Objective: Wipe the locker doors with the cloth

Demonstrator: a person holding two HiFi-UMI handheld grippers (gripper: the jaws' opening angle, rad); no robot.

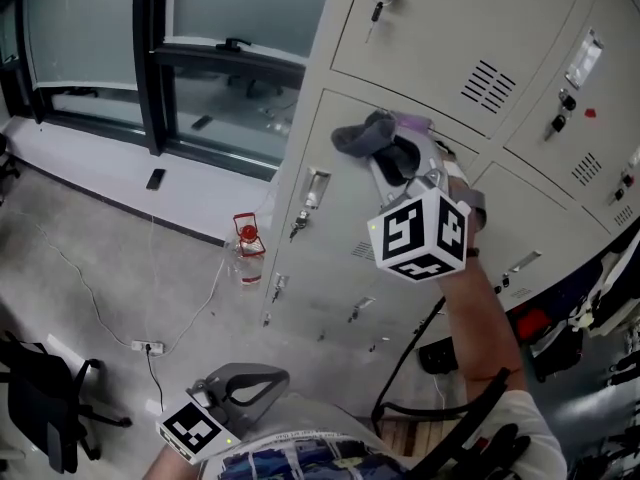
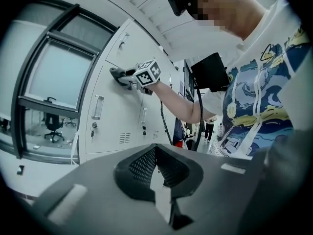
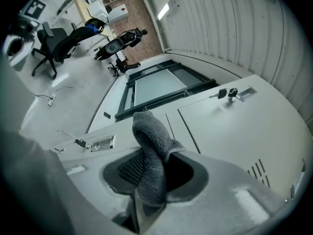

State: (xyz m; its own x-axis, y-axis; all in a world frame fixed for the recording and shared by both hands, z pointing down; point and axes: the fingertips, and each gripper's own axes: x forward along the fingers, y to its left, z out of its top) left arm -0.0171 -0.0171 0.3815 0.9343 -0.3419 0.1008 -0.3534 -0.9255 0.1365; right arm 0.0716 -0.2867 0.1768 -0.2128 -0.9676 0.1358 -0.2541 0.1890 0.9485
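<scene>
Grey terry cloth (image 1: 372, 136) is pinched in the right tongs (image 1: 397, 165), whose jaws are clenched on its lower fold. The rest of it stands up past the tips in a twisted bunch, its long axis running straight on from the jaws. In the right gripper view the cloth (image 3: 151, 155) leads the right tongs (image 3: 145, 207) toward the pale metal. In the head view the bunch appears to touch the locker door (image 1: 335, 258) just under that door's top edge, near the middle of its width.

Nearly all of the unwiped panel therefore lies below the cloth, toward the floor, and sideways toward the recessed handle (image 1: 316, 188) at the door's left edge. A downward or sideways stroke looks like the natural move.

The left tongs (image 1: 262, 378) hang well apart, low by the person's waist. Their jaws are closed together on nothing (image 2: 161, 199), so the right arm is plainly the nearer one.
</scene>
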